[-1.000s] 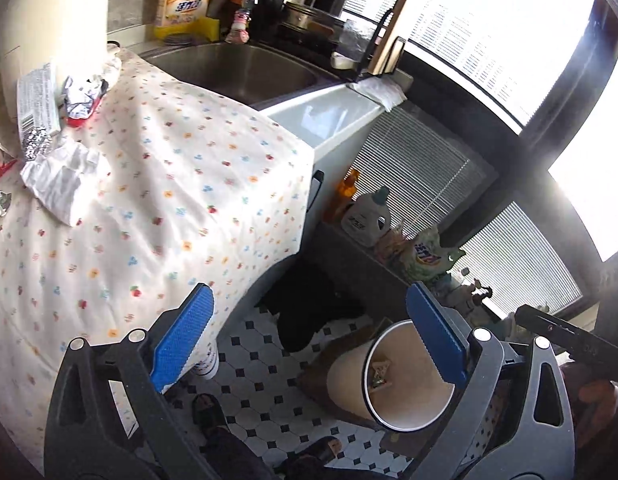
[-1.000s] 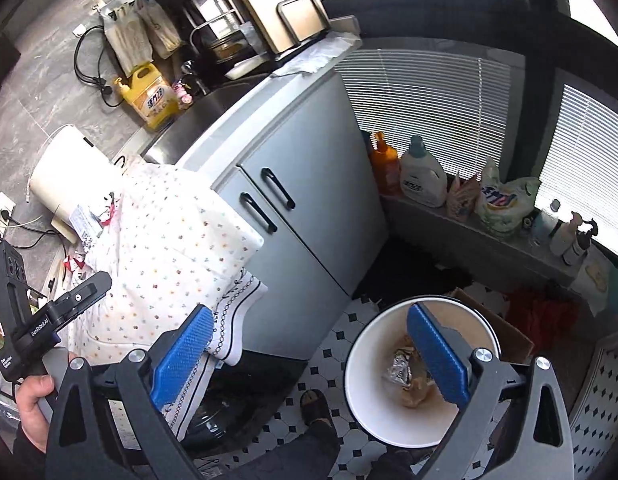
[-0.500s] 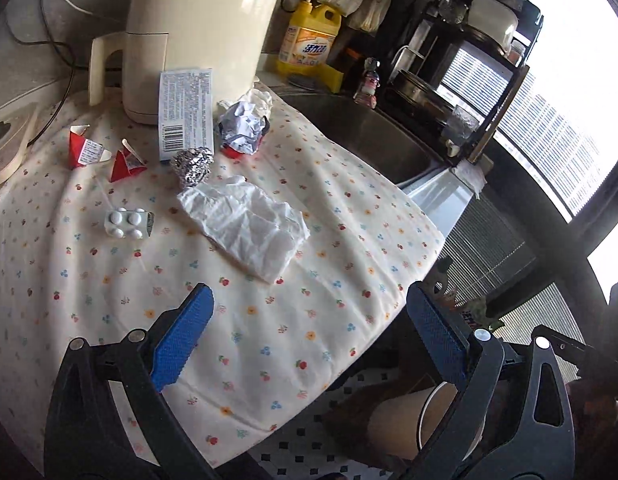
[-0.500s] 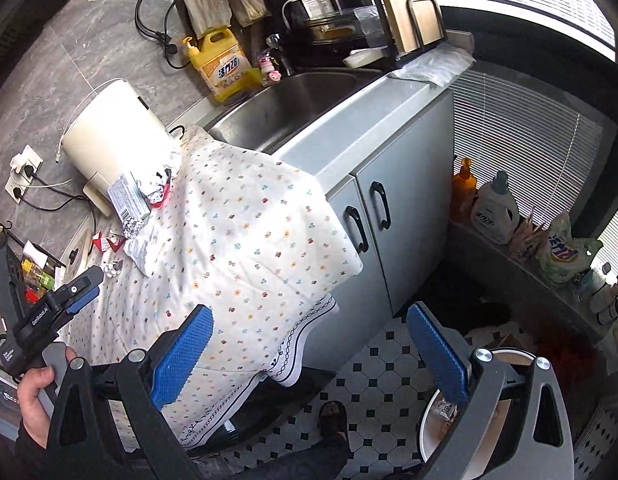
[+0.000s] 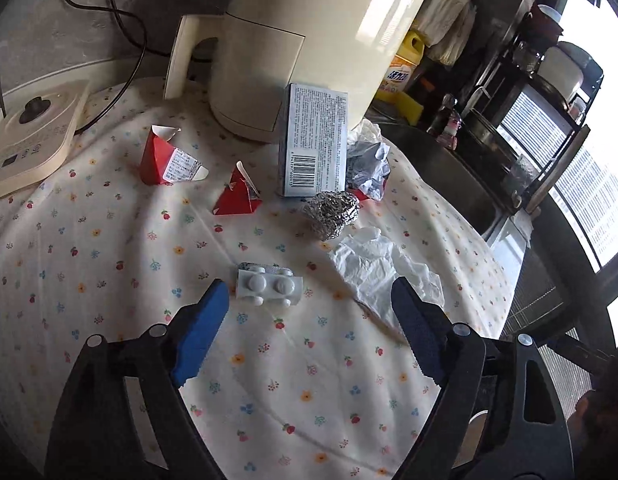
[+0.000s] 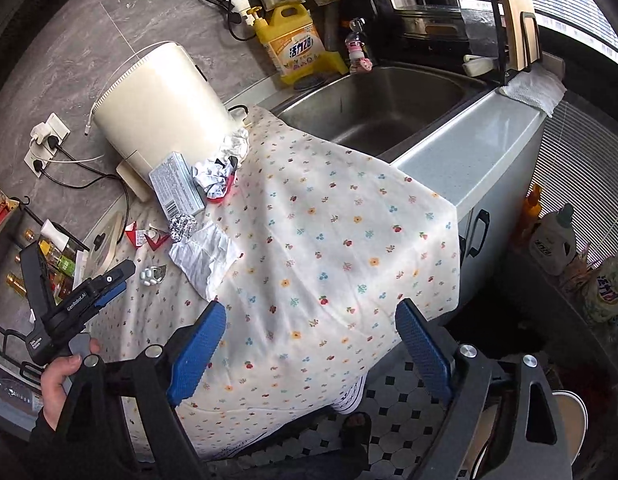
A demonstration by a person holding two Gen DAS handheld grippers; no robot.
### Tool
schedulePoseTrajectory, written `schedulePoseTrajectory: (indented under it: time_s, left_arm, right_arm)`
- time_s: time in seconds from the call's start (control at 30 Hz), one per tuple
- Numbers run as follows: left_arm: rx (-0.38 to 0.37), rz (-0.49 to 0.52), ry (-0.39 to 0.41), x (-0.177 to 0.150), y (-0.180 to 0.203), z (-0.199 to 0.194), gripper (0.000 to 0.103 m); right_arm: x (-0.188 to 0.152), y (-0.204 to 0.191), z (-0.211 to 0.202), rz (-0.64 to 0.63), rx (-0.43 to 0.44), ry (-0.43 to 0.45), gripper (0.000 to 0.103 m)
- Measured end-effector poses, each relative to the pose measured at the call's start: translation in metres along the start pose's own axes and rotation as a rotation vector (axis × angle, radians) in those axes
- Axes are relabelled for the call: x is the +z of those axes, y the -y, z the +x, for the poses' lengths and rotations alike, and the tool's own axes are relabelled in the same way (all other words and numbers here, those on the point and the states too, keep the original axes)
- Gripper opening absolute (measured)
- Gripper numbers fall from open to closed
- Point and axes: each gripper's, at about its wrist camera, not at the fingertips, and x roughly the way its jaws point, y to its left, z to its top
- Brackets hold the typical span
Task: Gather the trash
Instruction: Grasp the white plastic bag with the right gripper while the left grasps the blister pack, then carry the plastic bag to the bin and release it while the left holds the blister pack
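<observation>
Trash lies on the flowered tablecloth (image 5: 109,264): a white pill blister pack (image 5: 269,288), a crumpled white tissue (image 5: 385,268), a foil ball (image 5: 331,212), two red cartons (image 5: 167,160) (image 5: 239,198), a grey box (image 5: 315,140) and a crumpled wrapper (image 5: 369,168). My left gripper (image 5: 309,332) is open and empty, hovering just short of the blister pack. My right gripper (image 6: 309,348) is open and empty above the cloth's near edge. The white bin (image 6: 569,412) is on the floor at lower right. The left gripper (image 6: 113,284) also shows in the right wrist view, near the blister pack (image 6: 153,274).
A cream appliance (image 5: 305,40) stands behind the trash, a flat cream device (image 5: 25,136) at left. The steel sink (image 6: 381,100) and yellow detergent jug (image 6: 297,44) lie beyond. Cabinet doors (image 6: 481,236) and tiled floor (image 6: 393,404) are below.
Both grippers swung up from the floor bin to the table. The left one moved in close over the trash, toward the blister pack. Both stayed open.
</observation>
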Motion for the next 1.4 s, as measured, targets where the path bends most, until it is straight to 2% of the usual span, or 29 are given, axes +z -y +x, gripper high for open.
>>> schedulePoseTrajectory:
  time_s: [0.1,0.17,0.23,0.3,0.43,0.7,0.77,0.8,0.83,0.87,0.9,0.97,1.13,1.4]
  left_arm:
    - [0.007,0.011,-0.051,0.005,-0.012,0.02,0.078]
    - [0.014,0.025,-0.091,0.006,-0.016,0.034,0.07]
    - [0.033,0.054,-0.1,0.008,-0.016,0.041,0.043]
    - [0.007,0.052,-0.114,0.012,-0.016,0.044,0.043]
    - [0.0,0.077,-0.088,0.016,-0.017,0.038,0.043]
    - [-0.004,0.001,-0.036,0.013,-0.048,0.005,0.043]
    - [0.009,-0.018,-0.029,0.011,-0.055,0.0,0.043]
    - [0.016,-0.027,-0.026,0.009,-0.059,-0.003,0.043]
    - [0.023,-0.035,-0.023,0.007,-0.061,-0.007,0.043]
    - [0.027,-0.041,-0.019,0.006,-0.063,-0.01,0.043]
    - [0.031,-0.044,-0.014,0.005,-0.063,-0.013,0.043]
    - [0.033,-0.05,-0.003,0.001,-0.062,-0.019,0.043]
    - [0.02,-0.045,0.0,-0.009,-0.045,-0.028,0.043]
    - [-0.081,0.061,-0.011,-0.026,0.029,-0.023,0.044]
  right_arm:
    - [0.008,-0.015,0.017,0.007,0.007,0.001,0.085]
    - [0.012,-0.024,0.027,0.011,0.012,-0.006,0.085]
    - [0.015,-0.033,0.037,0.003,0.016,-0.019,0.085]
    - [0.019,-0.043,0.047,-0.014,0.023,-0.033,0.084]
    - [0.025,-0.063,0.069,-0.05,0.047,-0.076,0.08]
    - [0.03,-0.095,0.12,-0.122,0.073,-0.175,0.073]
    - [0.031,-0.102,0.136,-0.154,0.054,-0.207,0.067]
    - [0.03,-0.106,0.14,-0.179,0.036,-0.207,0.058]
    - [0.031,-0.112,0.141,-0.207,0.041,-0.202,0.032]
    - [0.031,-0.117,0.146,-0.22,0.077,-0.246,0.013]
    - [0.031,-0.121,0.147,-0.227,0.097,-0.261,0.005]
    - [0.031,-0.126,0.136,-0.258,0.09,-0.216,0.003]
    - [0.025,-0.116,0.107,-0.251,0.117,-0.198,0.003]
    - [0.007,-0.048,0.042,-0.148,0.079,-0.149,0.003]
